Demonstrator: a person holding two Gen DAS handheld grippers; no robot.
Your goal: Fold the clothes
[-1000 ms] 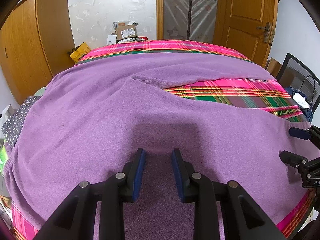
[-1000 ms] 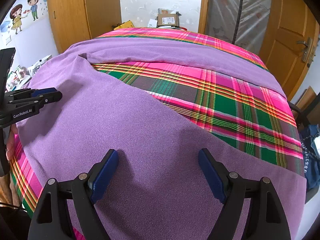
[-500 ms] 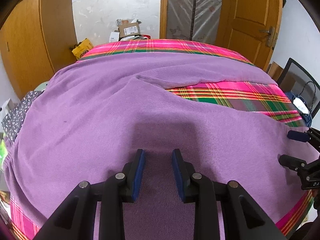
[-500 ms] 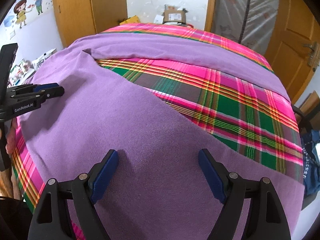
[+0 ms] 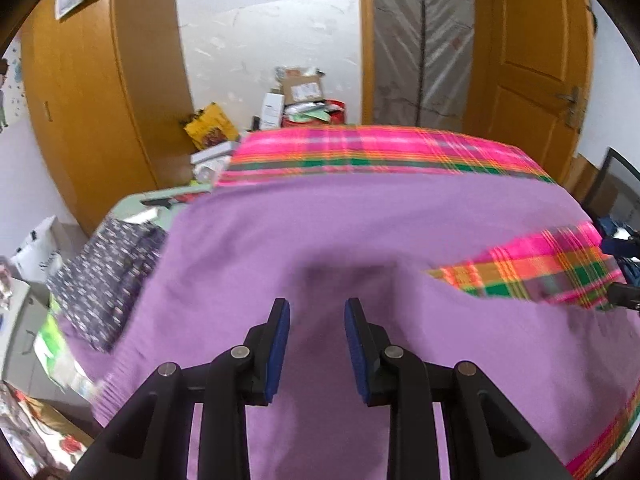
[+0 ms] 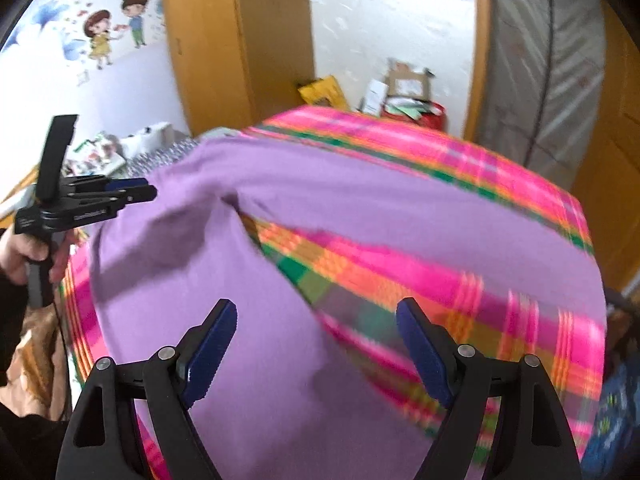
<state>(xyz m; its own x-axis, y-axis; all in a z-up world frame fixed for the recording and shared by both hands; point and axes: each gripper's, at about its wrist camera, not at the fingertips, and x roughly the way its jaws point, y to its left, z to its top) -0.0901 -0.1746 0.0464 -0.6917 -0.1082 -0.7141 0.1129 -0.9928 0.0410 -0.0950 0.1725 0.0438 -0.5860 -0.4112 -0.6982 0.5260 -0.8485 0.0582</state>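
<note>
Both grippers have lifted and tipped back since the earlier frames: the far wall, doors and clutter now fill the upper half of each view, and the purple garment (image 5: pixel 360 240) has dropped lower in both. The cloth itself looks unmoved, spread flat over the plaid bedspread (image 5: pixel 380 148).

Seen from the left gripper (image 5: pixel 317 336), the garment lies straight ahead at 12 o'clock and below, its body running from 9 to 3 o'clock across the bed. Its jaws stand narrowly apart, with only cloth seen beyond the gap, nothing pinched.

Seen from the right gripper (image 6: pixel 316 344), the jaws are spread wide and empty. Purple cloth lies under its left finger (image 6: pixel 208 352), bare plaid under the right one. A sleeve band runs from 10 to 3 o'clock along the far side, and a V of plaid opens between it and the body.

My judgement is that the fold turns on this: the near hem sits below both grippers, the left one fully over the body, the right one over the slanting side edge.
</note>
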